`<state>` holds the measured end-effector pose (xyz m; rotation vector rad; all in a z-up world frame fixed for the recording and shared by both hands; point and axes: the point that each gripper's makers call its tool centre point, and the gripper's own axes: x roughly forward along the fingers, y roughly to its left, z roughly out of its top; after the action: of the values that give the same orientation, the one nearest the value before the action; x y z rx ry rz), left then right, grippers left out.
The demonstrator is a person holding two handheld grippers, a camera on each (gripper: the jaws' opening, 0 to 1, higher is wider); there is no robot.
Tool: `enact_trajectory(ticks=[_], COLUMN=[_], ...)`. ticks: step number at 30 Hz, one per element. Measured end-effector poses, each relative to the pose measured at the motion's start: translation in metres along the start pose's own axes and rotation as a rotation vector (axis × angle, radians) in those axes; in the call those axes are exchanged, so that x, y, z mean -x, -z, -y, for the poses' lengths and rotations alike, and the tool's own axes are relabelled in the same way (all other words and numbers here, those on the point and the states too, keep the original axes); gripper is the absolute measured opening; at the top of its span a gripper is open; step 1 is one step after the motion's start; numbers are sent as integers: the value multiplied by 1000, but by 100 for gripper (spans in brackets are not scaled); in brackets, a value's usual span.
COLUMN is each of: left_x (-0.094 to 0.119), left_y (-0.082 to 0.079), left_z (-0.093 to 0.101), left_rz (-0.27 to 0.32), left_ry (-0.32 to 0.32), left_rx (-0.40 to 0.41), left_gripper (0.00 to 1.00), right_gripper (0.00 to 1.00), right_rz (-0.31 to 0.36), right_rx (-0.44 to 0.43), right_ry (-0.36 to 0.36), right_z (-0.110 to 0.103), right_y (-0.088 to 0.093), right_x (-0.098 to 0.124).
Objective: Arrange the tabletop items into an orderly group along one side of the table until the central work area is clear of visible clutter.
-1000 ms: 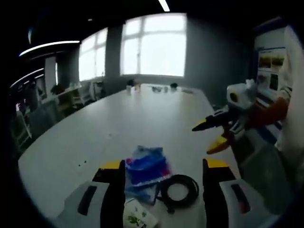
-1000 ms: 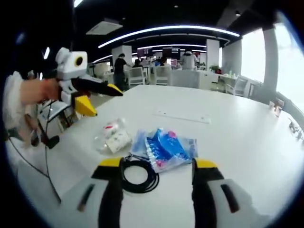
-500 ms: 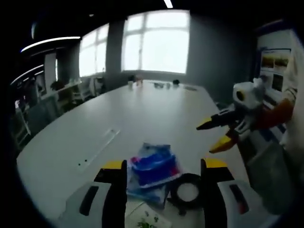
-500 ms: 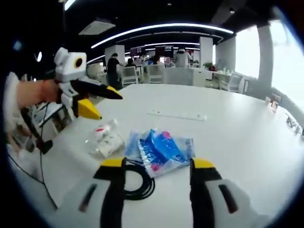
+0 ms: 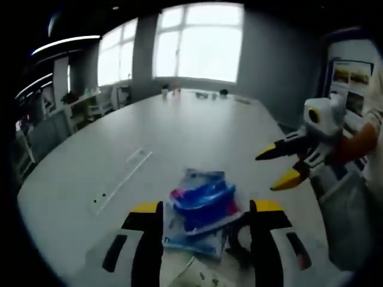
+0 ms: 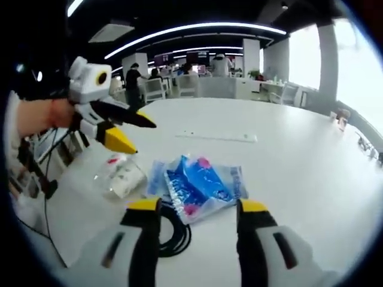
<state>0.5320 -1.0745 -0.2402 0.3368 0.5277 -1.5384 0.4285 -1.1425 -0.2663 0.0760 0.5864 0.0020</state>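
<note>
Approaching: both grippers hang over a small cluster of clutter near one end of a long white table [image 6: 311,173], each with its jaws spread and nothing between them.
Left gripper [image 5: 206,209]: jaws parted, straddling the blue packet from above without touching it as far as I can tell; in the right gripper view it shows at upper left [image 6: 128,128], likewise gaping.
Right gripper [image 6: 194,206]: jaws apart, framing the same packet and the cable; in the left gripper view it sits off to the right [image 5: 281,164], released and clear of the items.
Blue packet [image 6: 197,185]: lies flat on the table, on top of a paler clear-blue bag, touching or just beside the cable.
Black cable [image 6: 173,230]: a coiled loop beside the packet's near edge, partly hidden by the right gripper's own jaw.
Clear wrapped bundle [image 6: 122,176]: lies just beside the packet, below the left gripper's tips.
White slip [image 5: 197,275]: a printed paper or pouch at the bottom edge of the left gripper view; too blurred to name.
Step in hand: likely choosing a first pick; nothing is gathered yet.
Next move: lower one gripper squarely over the packet, close on it, and carry it to a table edge; the slick wrapper may slide.
</note>
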Motion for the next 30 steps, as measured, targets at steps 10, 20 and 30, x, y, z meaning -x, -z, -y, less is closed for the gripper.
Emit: enact_trajectory(ticks=[10, 20, 30], left_x=[-19, -36, -50], left_y=[19, 36, 50], left_z=[-13, -24, -32], left_rz=[-79, -157, -241], left_ry=[-9, -26, -54], left_rx=[-14, -26, -73], left_gripper=[49, 45, 38], right_gripper=[45, 42, 38], right_rz=[-23, -65, -90], right_rx=[-25, -63, -92], right_ry=[18, 54, 68], right_z=[3, 8, 10], right_y=[8, 23, 31], right_x=[-17, -27, -35])
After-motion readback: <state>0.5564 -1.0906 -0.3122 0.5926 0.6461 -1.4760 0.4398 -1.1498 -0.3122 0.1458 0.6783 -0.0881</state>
